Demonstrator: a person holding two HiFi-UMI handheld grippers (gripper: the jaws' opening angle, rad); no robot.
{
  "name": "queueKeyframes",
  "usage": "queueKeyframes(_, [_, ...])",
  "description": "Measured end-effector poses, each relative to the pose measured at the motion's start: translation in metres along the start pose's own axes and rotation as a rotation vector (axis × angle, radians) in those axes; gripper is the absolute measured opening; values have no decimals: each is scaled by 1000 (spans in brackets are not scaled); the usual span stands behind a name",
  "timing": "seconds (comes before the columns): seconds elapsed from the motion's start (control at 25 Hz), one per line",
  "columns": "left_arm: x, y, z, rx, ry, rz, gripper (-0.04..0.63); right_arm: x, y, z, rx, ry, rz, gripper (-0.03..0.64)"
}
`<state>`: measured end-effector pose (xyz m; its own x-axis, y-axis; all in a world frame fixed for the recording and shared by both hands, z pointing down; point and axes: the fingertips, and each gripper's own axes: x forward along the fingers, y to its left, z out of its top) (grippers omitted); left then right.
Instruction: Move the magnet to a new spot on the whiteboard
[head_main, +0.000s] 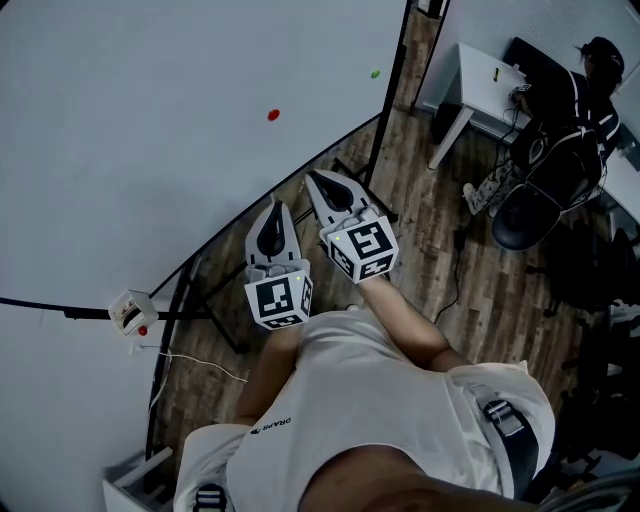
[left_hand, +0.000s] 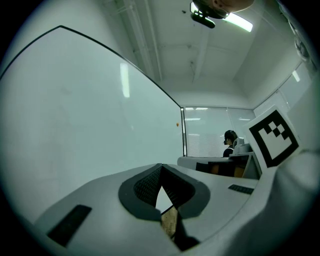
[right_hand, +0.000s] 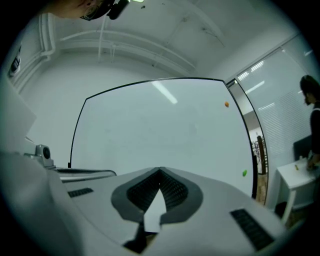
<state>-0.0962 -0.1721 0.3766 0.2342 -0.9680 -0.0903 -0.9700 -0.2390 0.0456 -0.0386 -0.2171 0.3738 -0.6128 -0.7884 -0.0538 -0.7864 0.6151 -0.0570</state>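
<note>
Progress on the task appears to be at its very beginning. The whiteboard stands ahead of the person, and two small magnets cling to its right-hand part. The right tool's view shows a red magnet higher up and a green magnet lower down, close to the board's dark right frame. The task speaks of one magnet only, and the pictures do not show which of the two is meant. Neither is touched by anything.

The left tool and the right tool are held side by side in front of the person's chest. They point roughly toward the board and are well apart from both magnets. Each tool's own view shows its jaws brought together at the tips. Only a narrow wedge of a gap lies behind the tips, with nothing caught in it, so both tools are closed and empty.

Judging from this, every working step remains. One tool has to be carried up to the chosen magnet and its jaws spread and closed on it. The magnet then has to be pulled off the board, set down on a bare patch elsewhere and released. Most of the board looks blank, so free spots should be easy to find. The right tool, with both magnets in its view, seems the likelier one to make the reach.
</note>
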Motion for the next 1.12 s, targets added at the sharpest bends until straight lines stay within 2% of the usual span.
queueKeyframes(0.72, [16, -5, -4, 16, 3, 17, 2, 37, -29, -37, 14, 67, 3, 14])
queueKeyframes(1.12, [21, -1, -1, 29, 3, 20, 2, 62, -33, -40, -6, 83, 13, 14])
